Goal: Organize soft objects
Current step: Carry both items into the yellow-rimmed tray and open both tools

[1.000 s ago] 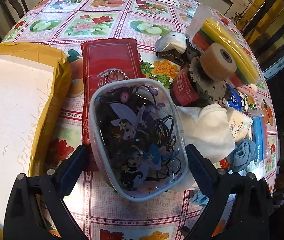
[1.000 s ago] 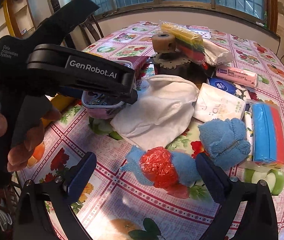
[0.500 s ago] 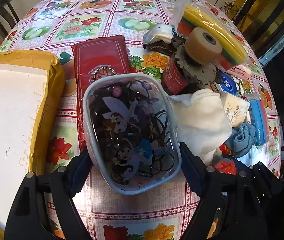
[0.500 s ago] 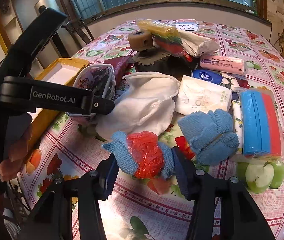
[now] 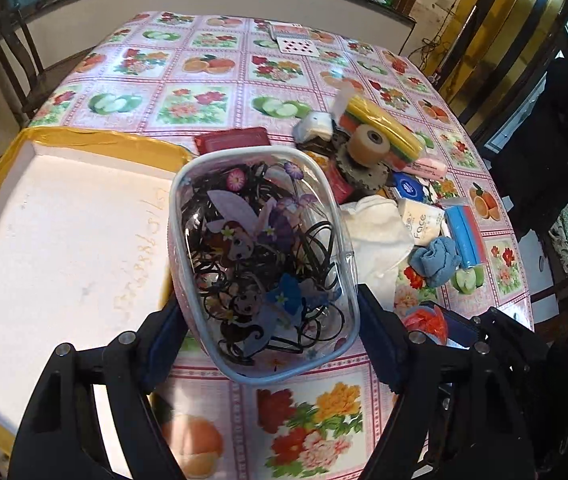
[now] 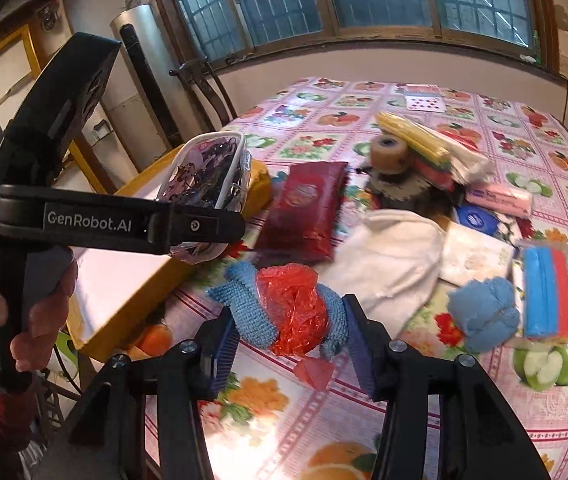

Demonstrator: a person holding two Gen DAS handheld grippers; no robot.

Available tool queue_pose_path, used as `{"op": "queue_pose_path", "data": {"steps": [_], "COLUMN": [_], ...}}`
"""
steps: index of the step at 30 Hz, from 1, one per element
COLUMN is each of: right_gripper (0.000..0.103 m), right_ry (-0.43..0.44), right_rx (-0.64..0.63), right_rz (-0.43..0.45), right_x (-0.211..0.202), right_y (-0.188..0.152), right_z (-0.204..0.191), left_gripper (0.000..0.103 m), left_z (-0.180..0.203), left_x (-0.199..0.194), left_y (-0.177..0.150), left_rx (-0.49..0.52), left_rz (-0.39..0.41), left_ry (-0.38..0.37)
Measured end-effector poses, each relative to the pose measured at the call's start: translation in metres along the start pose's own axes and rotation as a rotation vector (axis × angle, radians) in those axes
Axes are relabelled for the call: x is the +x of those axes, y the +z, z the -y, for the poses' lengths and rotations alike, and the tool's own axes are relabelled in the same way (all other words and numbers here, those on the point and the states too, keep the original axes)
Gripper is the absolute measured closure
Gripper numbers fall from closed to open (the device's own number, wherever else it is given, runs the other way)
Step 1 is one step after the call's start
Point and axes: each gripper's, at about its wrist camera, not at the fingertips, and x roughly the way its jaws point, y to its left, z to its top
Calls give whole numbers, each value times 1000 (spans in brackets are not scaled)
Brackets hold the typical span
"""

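Clear pouch of black hair ties, printed with cartoon fairies, clamped between the two pads of the left gripper and held above the table, partly over the near corner of the yellow-edged white tray; blue cloth wrapped round a red crinkled bag, pinched at both sides by the right gripper, apparently raised just off the tablecloth, though contact underneath cannot be confirmed. Beyond the bundle: a white cloth lying flat, a red packet to its left, a second blue cloth balled up to its right; beside that, a blue-and-red block in clear wrap; farther back, a tan roll on a toothed disc, touching a yellow-topped stack in plastic; a playing card near the far edge. A hand grips the left tool's handle; the tray's near edge overhangs nothing visible.
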Motion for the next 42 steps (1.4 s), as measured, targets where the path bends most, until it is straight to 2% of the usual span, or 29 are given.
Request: {"op": "queue_pose_path", "data": {"steps": [5,8,11,17,19,26,28,30,32,34,40,42], "right_gripper": [52,52,52,52,52,50,46,45,38,26,24,24], "right_ry": [60,79,80,21,-7,-65,-66,-64,-54,-45,3,29], "right_rx": [-59,-87,-105,-99,-95,-83,-94,-93,-82,-71,-37,-26], "right_rz": [-16,-18,-42,-91,-97,-106,-117,-126,-127,-107,-49,-24], "right_x": [38,61,88,142,153,183,189,192,191,186,160,145], "right_y": [32,47,58,76,79,89,90,91,90,90,88,85], "right_z": [-54,-83,-104,-110,-108,-99,-100,-100,-100,-100,-102,-103], "left_gripper": [24,24,24,24,24,24,23,23,22,22,21,21], "left_z": [-62,-96,-120,-155,-162,-181,-183,-188,-194,-197,-199,-198], "left_x": [-29,-34,-30,-9,1,27,34,40,42,42,35,26], "left_y": [-5,-9,-13,-5,2,26,30,33,33,32,29,27], "left_rx": [-78,-126,-171,-245,-253,-266,-249,-252,-278,-286,-287,-286], "left_rz": [46,54,45,29,22,2,-2,-11,-20,-18,-31,-10], "left_ry": [89,138,155,161,144,169,213,212,177,183,210,246]}}
